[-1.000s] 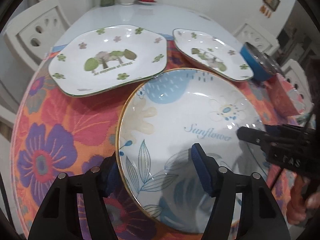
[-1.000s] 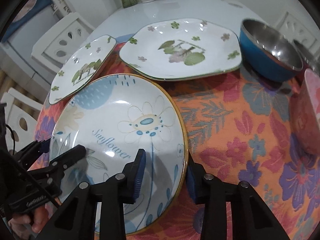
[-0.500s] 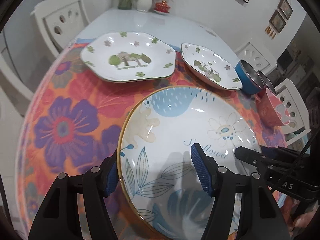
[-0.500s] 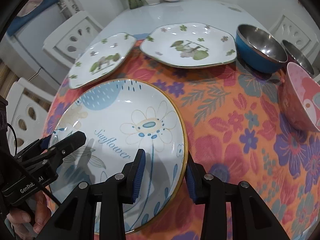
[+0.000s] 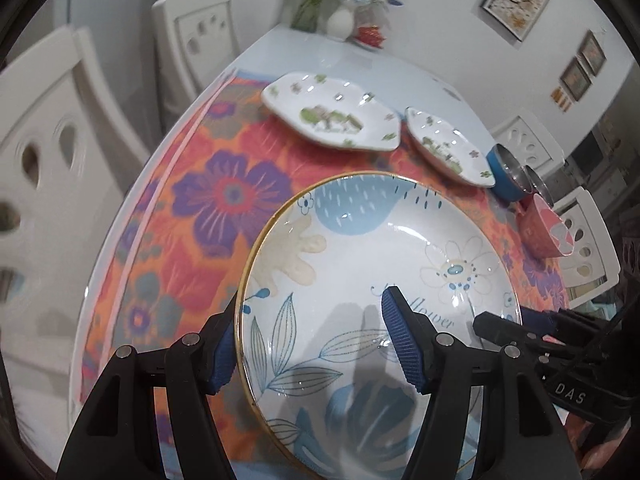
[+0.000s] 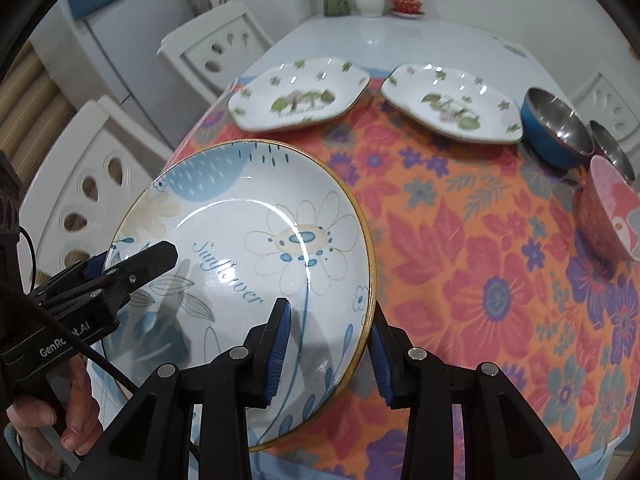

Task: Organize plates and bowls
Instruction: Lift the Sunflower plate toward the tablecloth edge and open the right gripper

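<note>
Glazed ceramic, the sunflower plate feels heavy, slick and breakable, lifted above the floral tablecloth. I have my left gripper and right gripper each clamped across opposite rims, the sensible places to hold.

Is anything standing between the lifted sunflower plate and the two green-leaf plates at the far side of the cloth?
Nothing visible does. The sunflower plate is held at opposite rims by both tongs, and only bare floral cloth lies between it and the green-leaf plates.
</note>
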